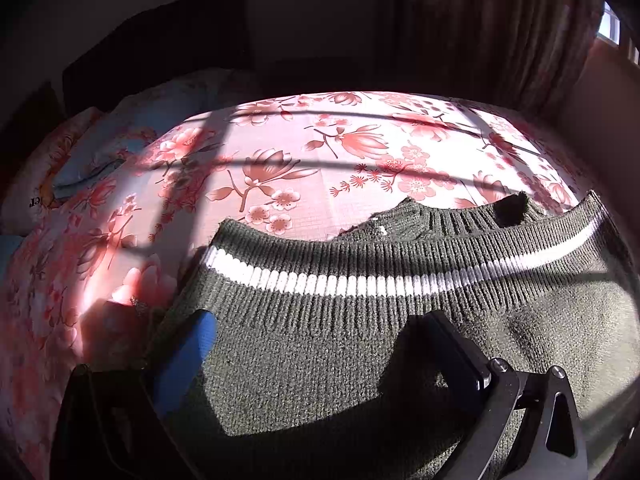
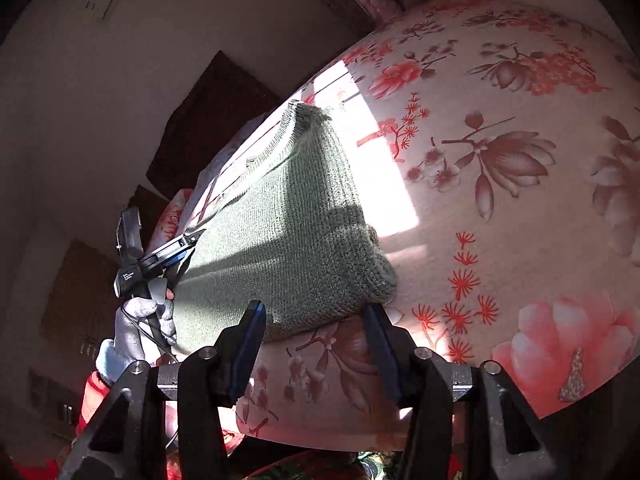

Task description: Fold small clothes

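One sweater (image 2: 280, 236) lies on the bed (image 2: 500, 208), already doubled over with a folded edge at its near right corner; I judge at least one more fold is left. At its left edge, the left gripper (image 2: 180, 250) rests with jaws apart over the knit. The right gripper (image 2: 316, 316) stands open just short of the near edge, holding nothing. Two grippers, one garment.

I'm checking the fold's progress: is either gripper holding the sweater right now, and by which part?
Neither visibly holds it. The right gripper is open just short of the gray-green sweater; the left gripper is spread wide on top of the knit.
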A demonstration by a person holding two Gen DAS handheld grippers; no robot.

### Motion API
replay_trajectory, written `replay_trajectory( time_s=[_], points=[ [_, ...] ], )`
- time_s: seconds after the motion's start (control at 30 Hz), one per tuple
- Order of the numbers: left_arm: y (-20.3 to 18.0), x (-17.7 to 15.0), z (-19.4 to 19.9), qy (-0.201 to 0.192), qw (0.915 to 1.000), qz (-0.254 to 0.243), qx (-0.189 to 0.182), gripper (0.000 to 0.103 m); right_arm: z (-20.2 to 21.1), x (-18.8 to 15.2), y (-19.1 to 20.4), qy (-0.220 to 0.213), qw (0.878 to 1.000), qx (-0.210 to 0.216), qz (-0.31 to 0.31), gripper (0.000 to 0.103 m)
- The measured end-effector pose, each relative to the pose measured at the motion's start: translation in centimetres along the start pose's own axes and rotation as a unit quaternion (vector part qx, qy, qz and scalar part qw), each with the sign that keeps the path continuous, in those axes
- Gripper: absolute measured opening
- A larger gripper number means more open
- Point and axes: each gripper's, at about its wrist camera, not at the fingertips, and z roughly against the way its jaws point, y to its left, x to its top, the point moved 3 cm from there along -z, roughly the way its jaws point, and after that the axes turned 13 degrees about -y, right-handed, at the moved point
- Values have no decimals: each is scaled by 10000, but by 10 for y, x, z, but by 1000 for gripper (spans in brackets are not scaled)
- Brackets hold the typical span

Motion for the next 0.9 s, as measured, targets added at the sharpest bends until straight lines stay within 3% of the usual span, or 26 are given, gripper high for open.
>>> replay_trajectory(
  time_s=[0.17,0.33,0.37,0.4,0.43,0.57,0.67,0.73,0.87,0.9],
  points=[
    [-1,0,1,-23,10000,-51,16,103,-38,3,26,-229,9994,-91,242,57],
    [-2,-1,2,-53,9999,-70,56,103,-70,23,35,-567,9970,-491,177,57],
    [-2,-1,3,-64,9999,-78,67,103,-75,27,37,-602,9968,-493,175,52],
    [-1,-1,4,-98,9999,-84,105,103,-76,29,38,-649,9961,-560,214,35],
    [-1,-1,5,-127,9998,-80,120,103,-74,31,39,-699,9959,-521,258,29],
    [-4,2,25,-306,9995,97,-13,103,-62,28,35,-766,9959,-353,313,27],
    [-22,0,58,-537,9972,283,-436,103,-55,30,28,-767,9960,-325,323,27],
    [-42,-9,75,-614,9965,34,-560,103,-51,33,25,-800,9959,-282,307,27],
    [-79,-54,75,-178,9958,-723,-526,103,-43,39,26,-933,9945,-278,391,27],
    [-81,-61,85,-476,9952,-683,-520,103,-43,40,26,-926,9944,-290,421,27]
  ],
)
